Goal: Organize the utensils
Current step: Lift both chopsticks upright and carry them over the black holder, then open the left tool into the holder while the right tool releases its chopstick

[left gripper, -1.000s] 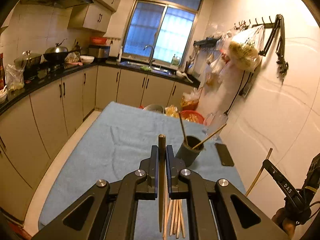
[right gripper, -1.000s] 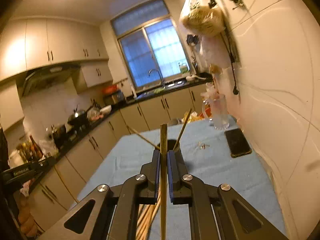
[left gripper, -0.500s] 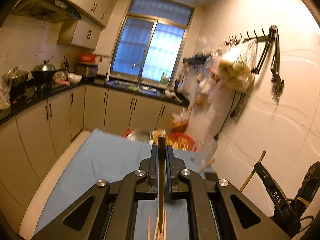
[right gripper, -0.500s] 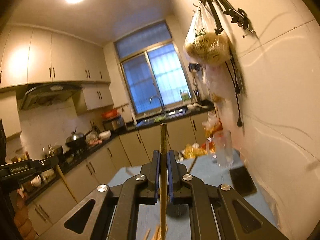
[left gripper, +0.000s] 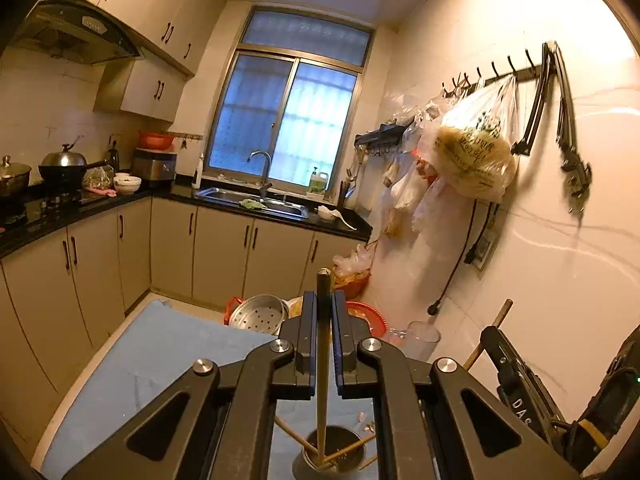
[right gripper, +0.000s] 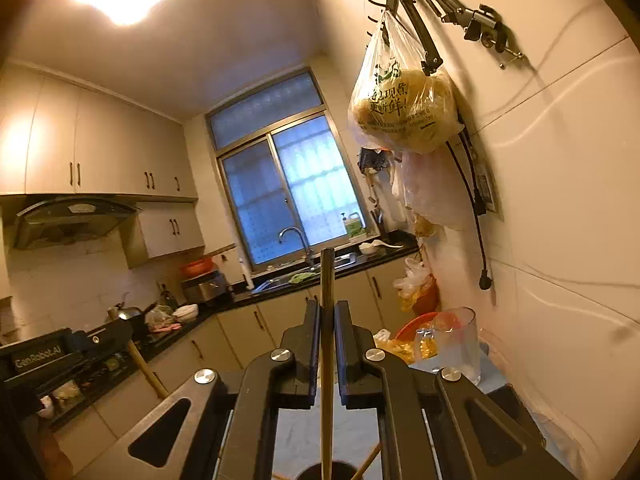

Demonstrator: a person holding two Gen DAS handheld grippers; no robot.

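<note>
My left gripper [left gripper: 323, 300] is shut on a wooden chopstick [left gripper: 322, 360] held upright. Its lower end reaches into a dark round holder [left gripper: 332, 456] on the blue-covered table [left gripper: 152, 360], where a few other chopsticks lean. My right gripper [right gripper: 327, 312] is shut on another wooden chopstick [right gripper: 327, 360], also upright, with its lower end over the holder's rim [right gripper: 332, 472] at the frame's bottom. The right gripper also shows at the right edge of the left wrist view [left gripper: 520, 368], holding its chopstick.
A clear glass jug [right gripper: 460, 344] and a dark phone [right gripper: 516, 404] sit by the right wall. A metal steamer pot [left gripper: 258, 314] and red basins [left gripper: 368, 316] lie beyond the table's far end. Kitchen cabinets run along the left.
Both grippers have risen and tilted upward with their chopsticks. The loose chopsticks on the table have left view, and the holder now lies directly beneath both grippers.
</note>
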